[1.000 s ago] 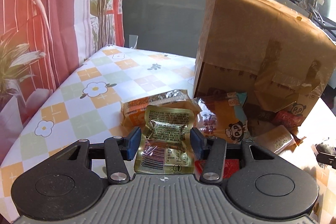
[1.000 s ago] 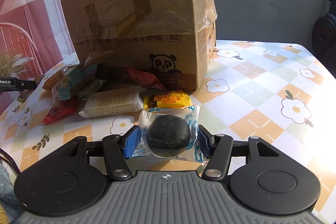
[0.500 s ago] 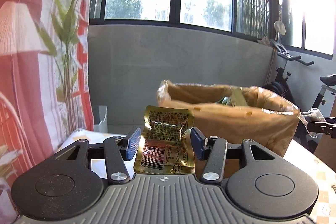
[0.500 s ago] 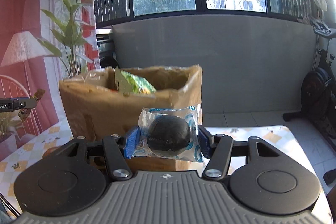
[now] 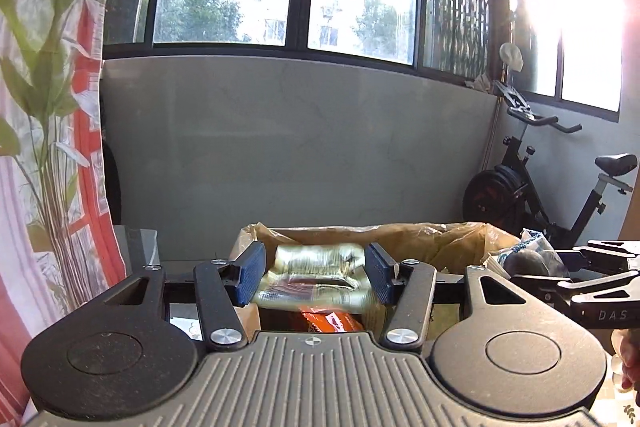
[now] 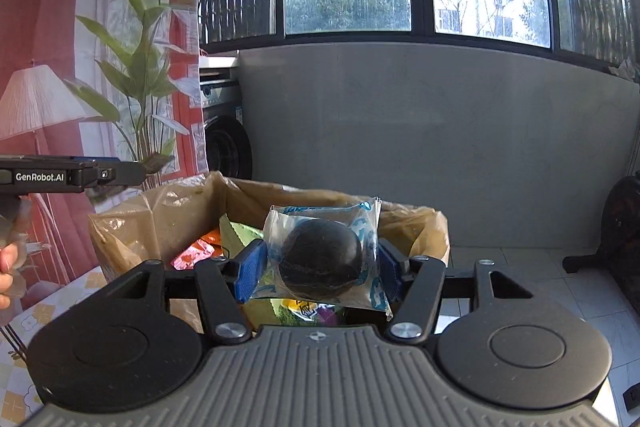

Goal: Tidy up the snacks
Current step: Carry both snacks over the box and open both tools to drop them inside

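Our left claw [image 5: 314,277] has spread wide, dropping the gold packet [image 5: 316,279] into the box [image 5: 448,239]; our right claw [image 6: 318,269] still pinches the dark bun [image 6: 322,265] above the box.

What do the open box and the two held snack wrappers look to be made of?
Box: brown cardboard lined with crinkled glossy film, probably plastic. Gold packet: shiny foil-like wrapper, blurred here. Round dark snack: clear glossy plastic with blue print, contents visible through it.

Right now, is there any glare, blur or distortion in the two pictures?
Left wrist view: strong sun glare at the upper right window; the gold packet between the fingers looks motion-blurred. Right wrist view: evenly lit, the wrapped dark ball snack is sharp. Both views bend straight lines at the edges, fisheye style.
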